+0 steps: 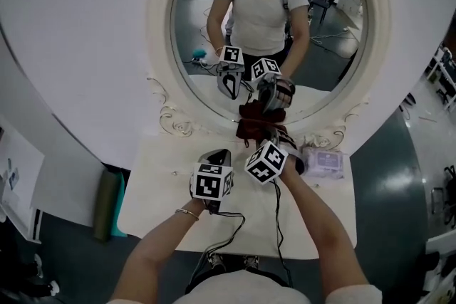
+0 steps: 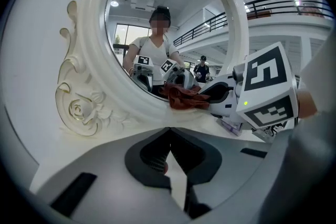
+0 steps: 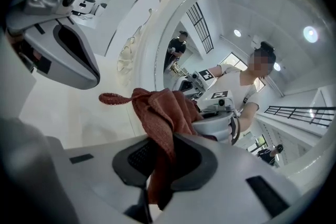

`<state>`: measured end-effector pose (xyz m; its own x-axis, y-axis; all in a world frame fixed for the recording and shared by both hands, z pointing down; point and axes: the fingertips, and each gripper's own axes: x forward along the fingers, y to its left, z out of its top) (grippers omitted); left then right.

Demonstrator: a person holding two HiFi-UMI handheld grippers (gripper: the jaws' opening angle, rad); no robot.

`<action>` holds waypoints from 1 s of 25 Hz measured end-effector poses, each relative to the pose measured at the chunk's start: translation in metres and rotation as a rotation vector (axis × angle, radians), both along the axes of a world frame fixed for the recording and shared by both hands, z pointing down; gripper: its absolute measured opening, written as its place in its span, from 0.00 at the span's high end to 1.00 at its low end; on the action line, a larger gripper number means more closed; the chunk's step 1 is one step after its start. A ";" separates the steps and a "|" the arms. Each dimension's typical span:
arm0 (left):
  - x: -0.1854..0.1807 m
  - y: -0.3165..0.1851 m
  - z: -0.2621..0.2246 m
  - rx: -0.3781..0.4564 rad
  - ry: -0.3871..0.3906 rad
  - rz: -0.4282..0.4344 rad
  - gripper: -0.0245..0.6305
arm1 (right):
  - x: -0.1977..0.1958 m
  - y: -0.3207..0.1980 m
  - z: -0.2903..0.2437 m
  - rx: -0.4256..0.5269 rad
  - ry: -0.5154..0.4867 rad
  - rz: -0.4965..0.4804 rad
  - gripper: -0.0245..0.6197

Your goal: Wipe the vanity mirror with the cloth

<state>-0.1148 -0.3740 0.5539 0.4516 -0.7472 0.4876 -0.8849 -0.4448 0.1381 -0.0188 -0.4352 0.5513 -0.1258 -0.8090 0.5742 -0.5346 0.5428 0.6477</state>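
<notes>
Pressure is best applied lightly and evenly, with the bunched cloth [image 3: 163,113] laid flat against the glass rather than dabbed with one corner. Judging by where the cloth sits, only the lowest part of the mirror [image 1: 271,39] is being reached. Overlapping strokes up and across the glass ahead of the right hand-held gripper [image 3: 160,162] are therefore called for, and most of the surface is judged not yet covered. The hard jaw tips should be held clear of the glass and of the carved frame [image 2: 79,107], so that only fabric touches. A loose tail of cloth sticking out to the left of the jaws could be snagged on the frame's ornament.

The right hand-held gripper is clamped on the cloth: its two jaws are closed down onto a fold of the red fabric, and the rest is bunched just beyond the tips. In the head view the cloth and its reflection are seen meeting at the bottom edge of the glass, so contact there is judged likely. The left hand-held gripper [image 2: 169,131] is closed, tips together, with nothing between them. It is held just to the left of the right one, above the worktop [image 1: 164,181], pointed at the lower frame and touching nothing that can be made out.
</notes>
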 end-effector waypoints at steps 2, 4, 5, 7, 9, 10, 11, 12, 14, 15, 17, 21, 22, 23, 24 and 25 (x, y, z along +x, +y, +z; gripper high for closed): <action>-0.003 0.006 -0.005 0.007 0.012 0.008 0.95 | 0.000 0.004 -0.005 0.005 -0.043 0.018 0.86; -0.005 0.013 -0.012 0.022 0.018 0.024 0.95 | 0.001 0.007 -0.013 0.027 -0.076 0.034 0.86; -0.007 0.016 -0.016 0.034 0.018 0.032 0.95 | 0.001 0.009 -0.018 0.045 -0.090 0.042 0.86; -0.009 0.020 -0.026 0.063 0.018 0.041 0.95 | 0.004 0.013 -0.033 0.090 -0.128 0.064 0.86; -0.014 0.024 -0.036 0.091 0.033 0.035 0.95 | 0.009 0.020 -0.054 0.140 -0.207 0.108 0.86; -0.017 0.026 -0.041 0.100 0.048 0.025 0.95 | 0.013 0.025 -0.064 0.161 -0.266 0.140 0.86; -0.020 0.028 -0.044 0.105 0.065 0.012 0.95 | 0.017 0.032 -0.073 0.176 -0.336 0.175 0.86; -0.023 0.031 -0.046 0.106 0.084 0.000 0.95 | 0.022 0.039 -0.080 0.185 -0.414 0.213 0.86; -0.024 0.036 -0.047 0.101 0.118 -0.008 0.95 | 0.033 0.055 -0.090 0.193 -0.570 0.286 0.86; -0.023 0.040 -0.048 0.097 0.133 -0.003 0.95 | 0.039 0.063 -0.092 0.192 -0.638 0.319 0.86; -0.020 0.050 -0.050 0.091 0.162 0.019 0.95 | 0.049 0.083 -0.092 0.174 -0.749 0.380 0.86; -0.013 0.071 -0.059 0.124 0.179 0.053 0.95 | 0.063 0.126 -0.090 0.146 -0.933 0.472 0.86; -0.009 0.076 -0.062 0.141 0.176 0.057 0.95 | 0.066 0.135 -0.089 0.147 -0.974 0.484 0.86; -0.006 0.080 -0.064 0.155 0.173 0.060 0.95 | 0.069 0.142 -0.089 0.150 -1.011 0.491 0.86; -0.002 0.085 -0.066 0.165 0.171 0.063 0.95 | 0.071 0.149 -0.088 0.157 -1.046 0.492 0.86; 0.002 0.091 -0.066 0.168 0.170 0.065 0.95 | 0.072 0.156 -0.087 0.165 -1.080 0.491 0.86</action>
<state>-0.1131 -0.2832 0.4883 0.5664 -0.7780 0.2718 -0.8240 -0.5292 0.2023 0.0536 -0.2793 0.4640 -0.1363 -0.9593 0.2472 -0.9720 0.0813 -0.2206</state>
